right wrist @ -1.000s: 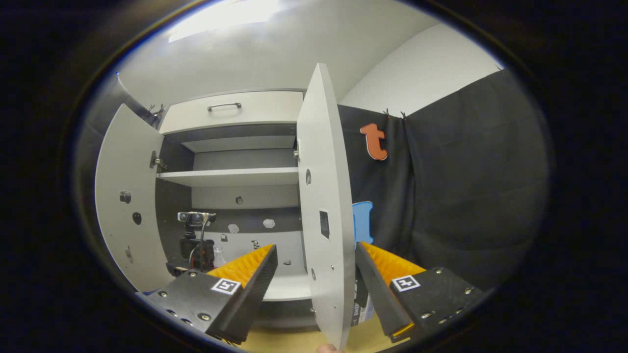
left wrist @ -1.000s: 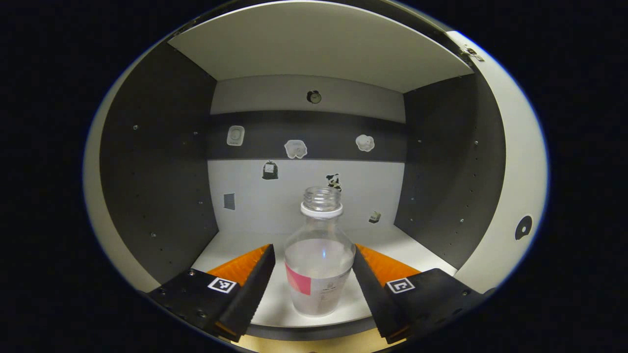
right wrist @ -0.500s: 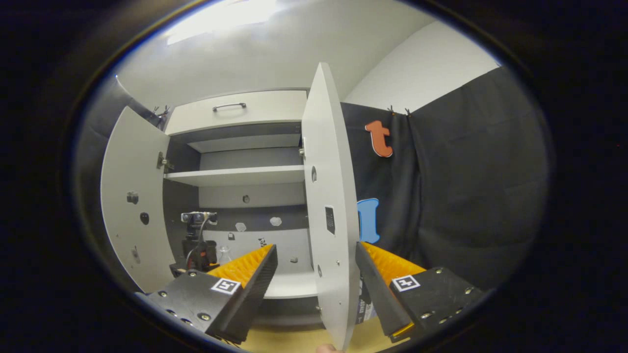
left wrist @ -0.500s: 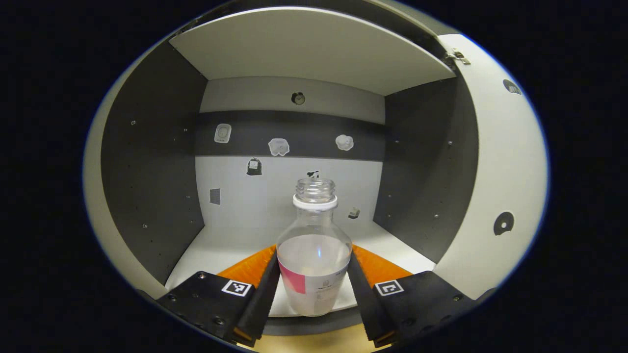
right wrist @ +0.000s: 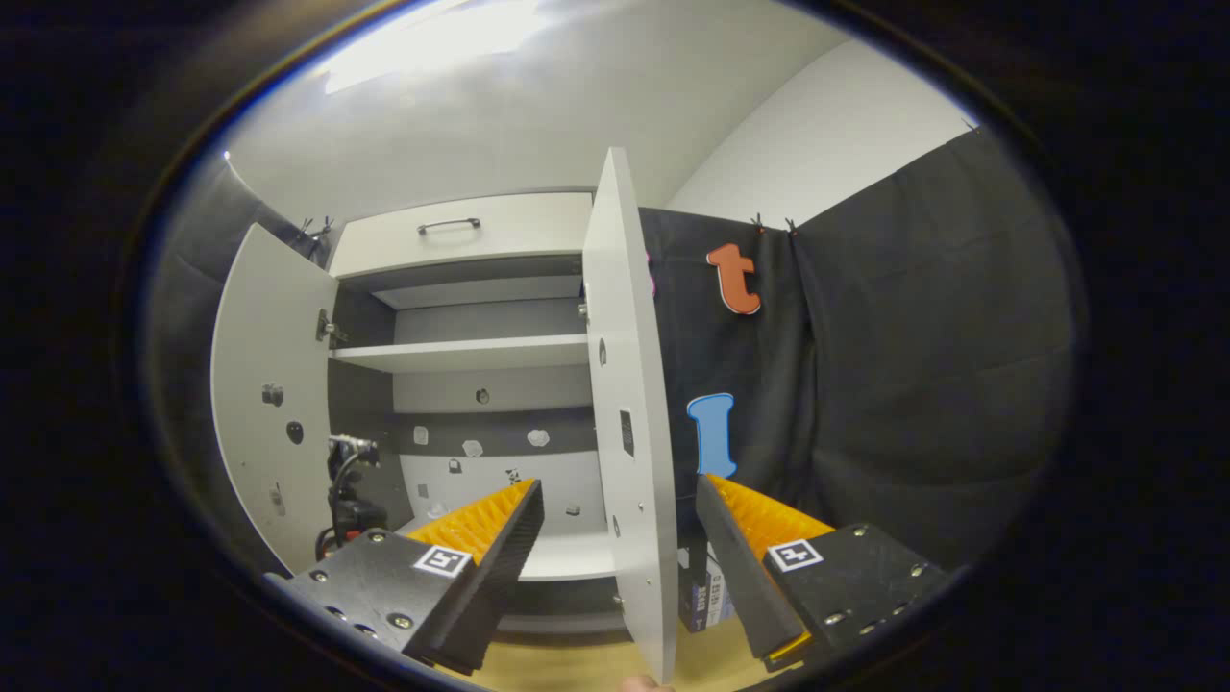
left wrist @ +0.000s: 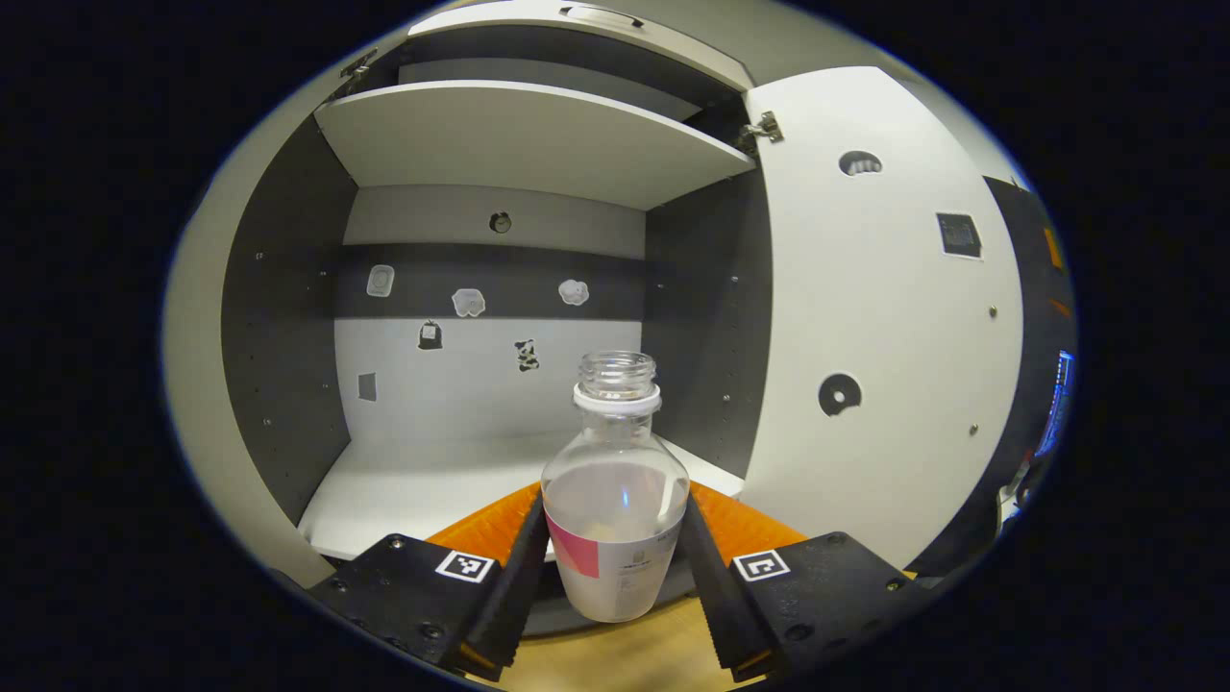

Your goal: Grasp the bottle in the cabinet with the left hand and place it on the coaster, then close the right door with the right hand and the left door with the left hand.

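A clear, uncapped bottle [left wrist: 615, 500] with a white neck ring and a pink-and-white label stands upright between my left gripper's [left wrist: 615, 569] fingers, which are shut on its lower body. It hangs just in front of the cabinet floor [left wrist: 423, 485], over the wooden tabletop [left wrist: 615, 663]. The right door [left wrist: 884, 317] stands wide open to the bottle's right. In the right gripper view my right gripper [right wrist: 620, 562] is open, with the right door [right wrist: 629, 432] seen edge-on in the gap between its fingers. The left door [right wrist: 274, 404] is open too, and the left gripper [right wrist: 346, 490] shows small beside it.
A white shelf [left wrist: 519, 144] spans the cabinet above the bottle, and small stickers dot the back wall. A drawer with a metal handle [right wrist: 449, 226] tops the cabinet. A small box [right wrist: 706, 596] stands on the table behind the right door.
My left gripper closed on the bottle and drew it back out of the cabinet, past the floor's front edge. The right gripper has shifted only slightly.
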`<state>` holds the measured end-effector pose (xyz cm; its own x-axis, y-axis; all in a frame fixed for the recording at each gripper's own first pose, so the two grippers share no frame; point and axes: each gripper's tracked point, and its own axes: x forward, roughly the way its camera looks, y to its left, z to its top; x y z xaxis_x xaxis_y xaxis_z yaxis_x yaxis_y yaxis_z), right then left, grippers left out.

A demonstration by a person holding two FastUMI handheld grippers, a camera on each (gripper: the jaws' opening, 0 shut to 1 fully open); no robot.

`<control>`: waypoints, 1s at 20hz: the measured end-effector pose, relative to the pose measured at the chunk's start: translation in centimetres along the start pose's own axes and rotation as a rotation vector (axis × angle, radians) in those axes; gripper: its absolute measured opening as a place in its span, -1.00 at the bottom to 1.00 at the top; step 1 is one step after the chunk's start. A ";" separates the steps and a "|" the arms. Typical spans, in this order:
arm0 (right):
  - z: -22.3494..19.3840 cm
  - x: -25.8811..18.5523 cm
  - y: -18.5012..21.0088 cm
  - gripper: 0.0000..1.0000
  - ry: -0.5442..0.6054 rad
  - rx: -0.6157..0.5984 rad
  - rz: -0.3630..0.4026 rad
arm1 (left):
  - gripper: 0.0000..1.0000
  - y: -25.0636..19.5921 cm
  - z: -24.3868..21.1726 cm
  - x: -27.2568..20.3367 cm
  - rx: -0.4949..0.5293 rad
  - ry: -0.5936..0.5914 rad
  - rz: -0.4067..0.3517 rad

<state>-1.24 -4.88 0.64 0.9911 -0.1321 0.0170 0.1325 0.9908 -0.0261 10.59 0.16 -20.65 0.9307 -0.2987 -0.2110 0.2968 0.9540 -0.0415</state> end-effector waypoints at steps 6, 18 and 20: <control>0.9 -0.4 -0.8 0.87 -0.016 -0.003 0.001 | 0.51 -3.4 -6.0 -4.2 0.034 0.015 -0.082; 1.4 0.4 -3.6 0.92 -0.011 -0.046 -0.019 | 0.53 -5.7 -22.9 -10.0 -0.064 0.212 0.006; 1.4 0.7 -4.0 0.87 -0.009 -0.055 -0.023 | 0.53 -6.8 -25.6 -10.7 -0.092 0.265 -0.015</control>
<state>-1.13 -8.92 2.14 0.9876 -0.1548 0.0269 0.1565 0.9844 -0.0805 -6.83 -2.56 -43.07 0.8344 -0.3075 -0.4574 0.2781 0.9514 -0.1322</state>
